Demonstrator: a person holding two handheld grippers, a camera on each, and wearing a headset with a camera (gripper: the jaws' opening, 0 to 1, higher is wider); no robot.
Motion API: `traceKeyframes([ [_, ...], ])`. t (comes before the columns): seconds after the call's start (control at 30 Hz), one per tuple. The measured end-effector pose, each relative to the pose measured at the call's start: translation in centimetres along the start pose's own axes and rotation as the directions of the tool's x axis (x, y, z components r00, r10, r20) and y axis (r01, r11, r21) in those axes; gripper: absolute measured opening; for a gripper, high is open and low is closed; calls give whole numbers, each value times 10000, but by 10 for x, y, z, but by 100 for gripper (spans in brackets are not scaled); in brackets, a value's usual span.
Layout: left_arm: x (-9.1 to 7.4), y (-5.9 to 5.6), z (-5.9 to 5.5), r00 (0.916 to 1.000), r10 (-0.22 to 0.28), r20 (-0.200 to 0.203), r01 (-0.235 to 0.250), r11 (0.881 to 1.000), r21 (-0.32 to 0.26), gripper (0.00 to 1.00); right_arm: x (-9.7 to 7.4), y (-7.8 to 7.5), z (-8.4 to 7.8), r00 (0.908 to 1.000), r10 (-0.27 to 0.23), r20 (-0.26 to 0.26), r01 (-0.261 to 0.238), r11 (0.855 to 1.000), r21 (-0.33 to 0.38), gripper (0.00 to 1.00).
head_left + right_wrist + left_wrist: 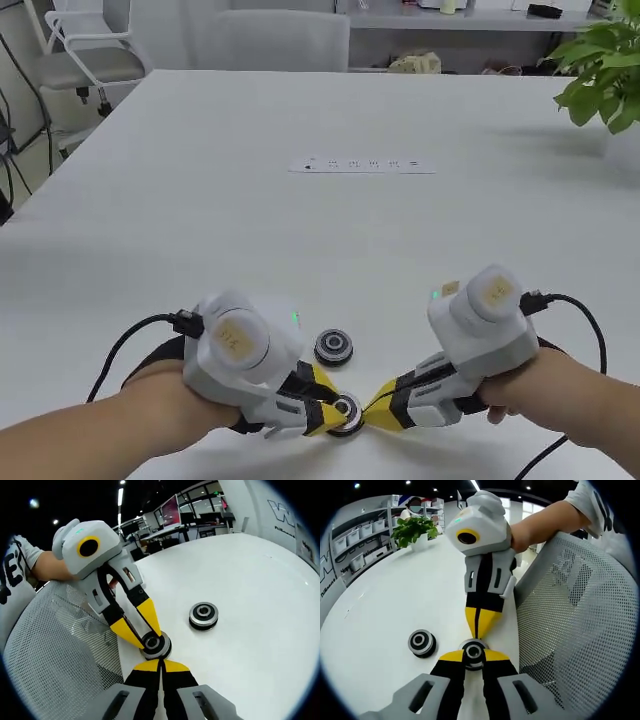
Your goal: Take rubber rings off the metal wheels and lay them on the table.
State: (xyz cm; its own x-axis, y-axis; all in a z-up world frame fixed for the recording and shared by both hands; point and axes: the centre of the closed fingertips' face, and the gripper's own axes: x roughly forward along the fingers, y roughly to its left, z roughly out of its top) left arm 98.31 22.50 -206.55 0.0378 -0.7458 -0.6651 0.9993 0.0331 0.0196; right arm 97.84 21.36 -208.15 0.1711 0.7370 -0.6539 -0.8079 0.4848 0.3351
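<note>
At table (200, 210) near edge: one metal wheel (346, 410) met by both grippers.
It is clamped betw. left gripper (473, 656) jaws; right gripper (160, 663) jaws are pressed narrow at its rim. 2nd wheel (333, 346) is set just beyond it. Mesh chair back (570, 620) is caught in gripper views, power strip (362, 166) far beyond in head view.

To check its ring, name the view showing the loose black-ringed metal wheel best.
The right gripper view: the loose black-ringed metal wheel lies unobstructed, ring and hub distinct. The left gripper view shows it whole too; the head view shows it small.
</note>
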Motion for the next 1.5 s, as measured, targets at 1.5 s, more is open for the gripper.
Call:
traceKeyframes([
  [1.5,1,2,0,9993,296,-237,-298,9995,-68,7,-5,0,14,9967,-19,810,-49,9965,832,0],
])
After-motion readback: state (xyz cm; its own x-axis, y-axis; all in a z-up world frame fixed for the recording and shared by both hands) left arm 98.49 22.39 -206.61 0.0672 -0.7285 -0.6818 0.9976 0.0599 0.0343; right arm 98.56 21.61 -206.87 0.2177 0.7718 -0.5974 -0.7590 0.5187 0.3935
